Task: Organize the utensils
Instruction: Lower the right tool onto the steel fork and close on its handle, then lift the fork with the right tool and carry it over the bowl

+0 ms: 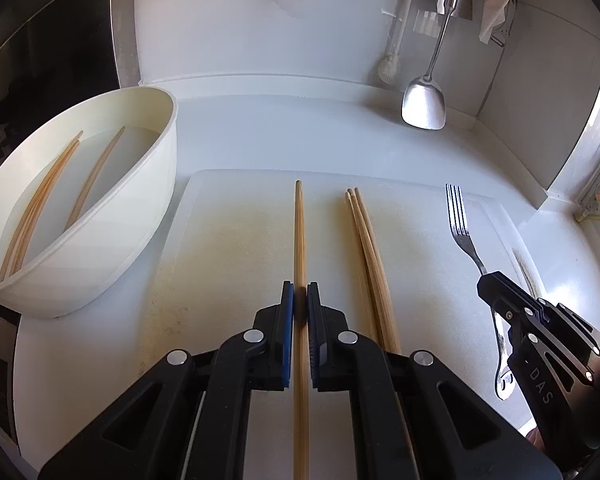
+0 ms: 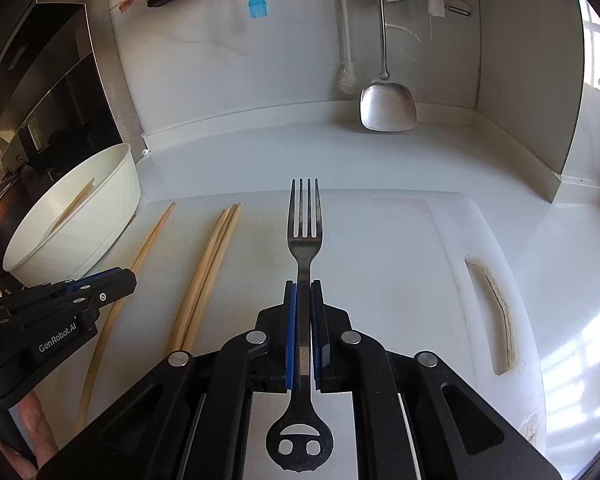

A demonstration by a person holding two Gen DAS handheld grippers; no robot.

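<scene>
The left gripper (image 1: 301,300) has its black jaws with blue pads drawn in tight on 1 long bamboo chopstick (image 1: 299,236), which runs straight out between the pads, its tip pointing toward the back wall above the white plastic cutting board (image 1: 228,240). Just to its right, a loose bundle of 3 bamboo chopsticks (image 1: 366,248) lies flat on the board, apart from the held one. The right gripper (image 2: 304,300) is likewise clamped narrow, pinching the handle of a dull steel 4-tined fork (image 2: 305,232); the tines point forward over the board and the handle's cut-out end passes back under the gripper body. At the board's left edge sits a cream oval plastic tub (image 1: 156,184) with several more chopsticks (image 1: 40,200) lying inside. Against the back wall hangs a steel spatula (image 2: 387,108), with a blue silicone brush (image 2: 257,7) higher up to its left.
</scene>
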